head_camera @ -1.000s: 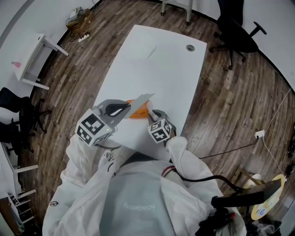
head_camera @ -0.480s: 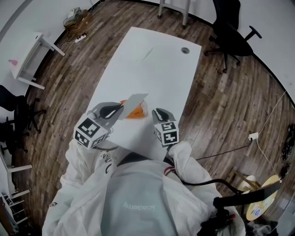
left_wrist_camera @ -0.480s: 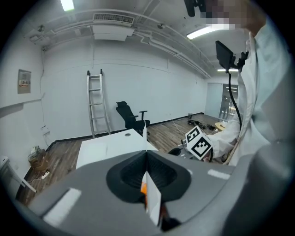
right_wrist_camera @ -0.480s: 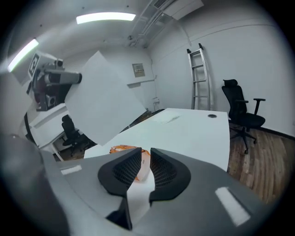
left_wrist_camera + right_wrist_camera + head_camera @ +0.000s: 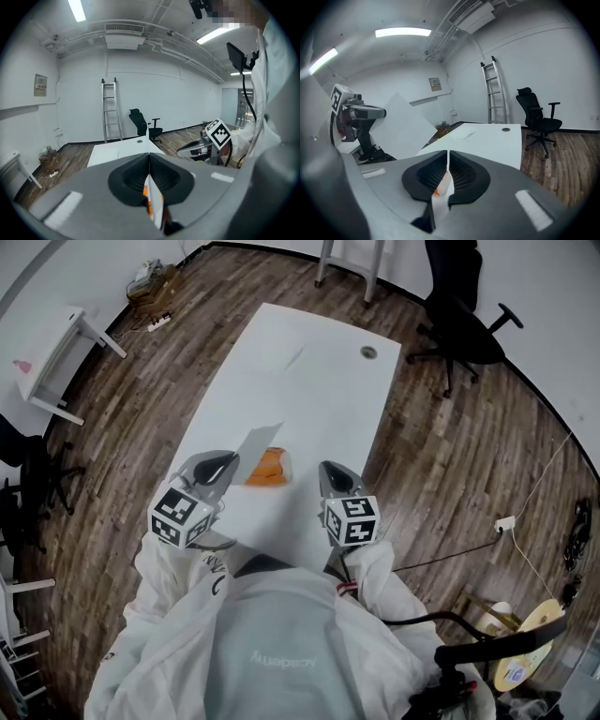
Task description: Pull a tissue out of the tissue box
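In the head view, the person's white protective suit [image 5: 272, 652] fills the lower centre of the frame, with one gripper held out on each side. The left gripper [image 5: 234, 463], left of centre, has its jaws fully closed on one corner of the flat white tissue sheet [image 5: 261, 440], which extends up and to the right from the jaw tips. The right gripper [image 5: 328, 471], right of centre, has its jaws closed tip to tip and grips nothing. The orange tissue box [image 5: 269, 467] lies on the near part of the long white rectangular table [image 5: 309, 352], at frame centre between the two grippers and just below the tissue sheet. The table stands on the brown wood-plank floor [image 5: 441, 446]. A black wheeled office chair [image 5: 464, 320] stands at upper right, beyond the table's far end.
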Demonstrator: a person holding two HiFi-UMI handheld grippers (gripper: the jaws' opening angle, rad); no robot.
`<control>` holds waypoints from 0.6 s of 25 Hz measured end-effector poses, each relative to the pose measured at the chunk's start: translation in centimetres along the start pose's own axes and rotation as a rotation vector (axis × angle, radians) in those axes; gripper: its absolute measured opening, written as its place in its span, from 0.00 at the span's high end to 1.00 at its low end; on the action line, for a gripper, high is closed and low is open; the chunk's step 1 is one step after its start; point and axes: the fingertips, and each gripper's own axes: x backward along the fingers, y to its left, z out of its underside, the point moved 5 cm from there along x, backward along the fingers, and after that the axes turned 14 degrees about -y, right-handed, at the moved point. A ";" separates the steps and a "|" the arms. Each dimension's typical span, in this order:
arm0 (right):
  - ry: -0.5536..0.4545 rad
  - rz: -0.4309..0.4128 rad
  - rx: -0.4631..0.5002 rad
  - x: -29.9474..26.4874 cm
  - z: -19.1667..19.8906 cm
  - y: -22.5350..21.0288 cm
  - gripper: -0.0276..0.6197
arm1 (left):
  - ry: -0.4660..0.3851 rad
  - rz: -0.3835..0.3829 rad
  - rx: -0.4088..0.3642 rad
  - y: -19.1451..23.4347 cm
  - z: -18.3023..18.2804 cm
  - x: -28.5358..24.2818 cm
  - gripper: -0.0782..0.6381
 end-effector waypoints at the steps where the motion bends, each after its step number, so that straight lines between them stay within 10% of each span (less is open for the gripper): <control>1: -0.008 0.000 -0.011 0.2 -0.3 0.0 0.93 | -0.002 -0.015 -0.002 0.2 0.1 0.1 0.89; 15: -0.104 -0.030 -0.020 2.1 -4.6 0.8 0.95 | -0.059 -0.215 0.095 2.4 1.5 1.7 0.89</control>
